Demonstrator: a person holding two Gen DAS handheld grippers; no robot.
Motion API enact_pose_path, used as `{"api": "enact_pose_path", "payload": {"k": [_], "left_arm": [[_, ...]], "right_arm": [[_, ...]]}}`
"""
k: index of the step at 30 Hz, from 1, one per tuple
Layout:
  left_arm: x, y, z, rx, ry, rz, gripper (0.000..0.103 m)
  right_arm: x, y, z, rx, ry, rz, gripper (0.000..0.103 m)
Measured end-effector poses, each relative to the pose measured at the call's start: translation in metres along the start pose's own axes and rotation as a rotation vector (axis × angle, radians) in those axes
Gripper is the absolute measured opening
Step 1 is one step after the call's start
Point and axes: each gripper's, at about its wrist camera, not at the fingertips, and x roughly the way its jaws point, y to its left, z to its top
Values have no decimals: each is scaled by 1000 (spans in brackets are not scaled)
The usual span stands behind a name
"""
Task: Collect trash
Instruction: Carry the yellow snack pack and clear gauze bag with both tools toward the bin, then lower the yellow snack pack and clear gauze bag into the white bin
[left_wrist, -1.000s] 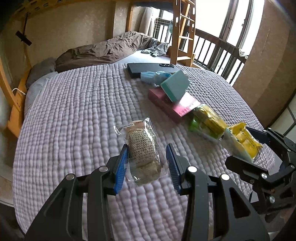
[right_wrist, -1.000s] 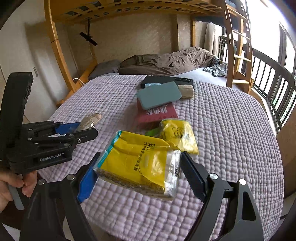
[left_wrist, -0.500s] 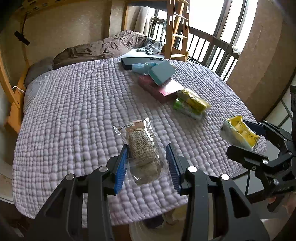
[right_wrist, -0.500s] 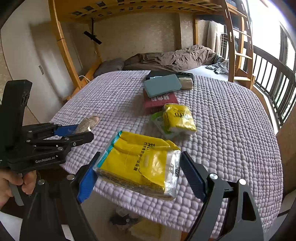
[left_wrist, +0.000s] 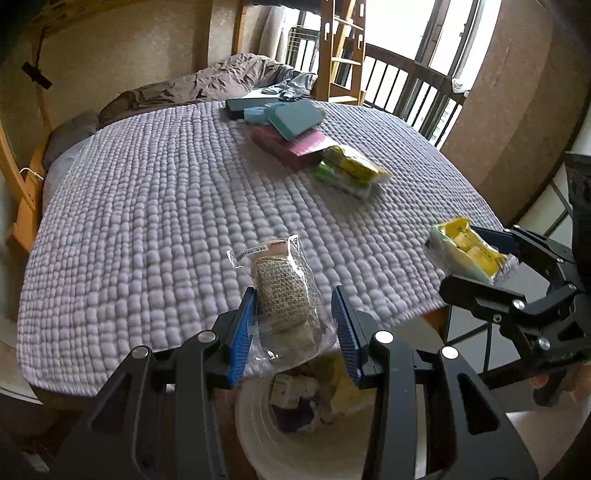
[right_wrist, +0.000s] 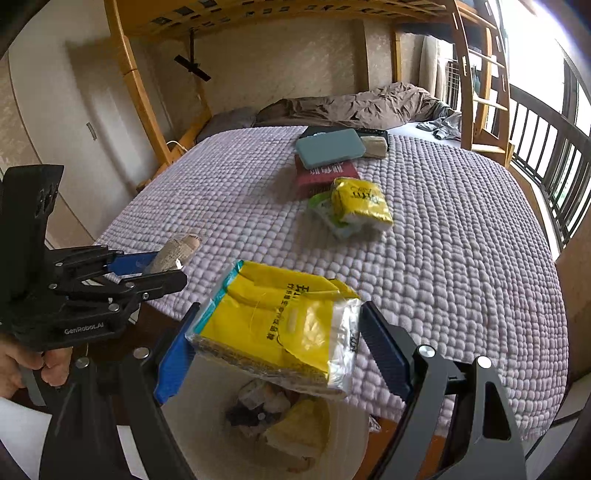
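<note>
My left gripper (left_wrist: 295, 325) is shut on a clear plastic packet with a beige mesh roll (left_wrist: 286, 295) and holds it off the bed edge, above a white trash bin (left_wrist: 258, 435). My right gripper (right_wrist: 277, 347) is shut on a yellow tissue pack (right_wrist: 280, 325), also above the bin (right_wrist: 347, 443), which holds several pieces of trash. The left gripper shows in the right wrist view (right_wrist: 155, 269) and the right gripper in the left wrist view (left_wrist: 480, 266). Another yellow and green pack (right_wrist: 354, 206) lies on the bed.
The bed has a lilac knitted blanket (left_wrist: 147, 206). On it lie a red book (left_wrist: 295, 144), a teal case (left_wrist: 295, 118) and a dark flat box (left_wrist: 243, 105). A brown duvet (right_wrist: 354, 107) lies at the far end. A wooden ladder (left_wrist: 340, 48) and balcony railing (right_wrist: 546, 147) stand to the right.
Both grippers have pulled back from over the bed to beyond its near edge, carrying their packs. The white bin has come into view beneath them.
</note>
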Motion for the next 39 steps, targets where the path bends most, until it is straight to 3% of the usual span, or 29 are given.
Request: {"api": "enact_pose_path", "payload": {"k": [16, 39], "left_arm": [[-19, -19, -32, 36, 29, -59, 44], [-8, -28, -66, 62, 118, -84, 44]], "right_arm": [[-13, 7, -28, 3, 32, 51, 83], [-2, 9, -61, 25, 119, 88, 83]]}}
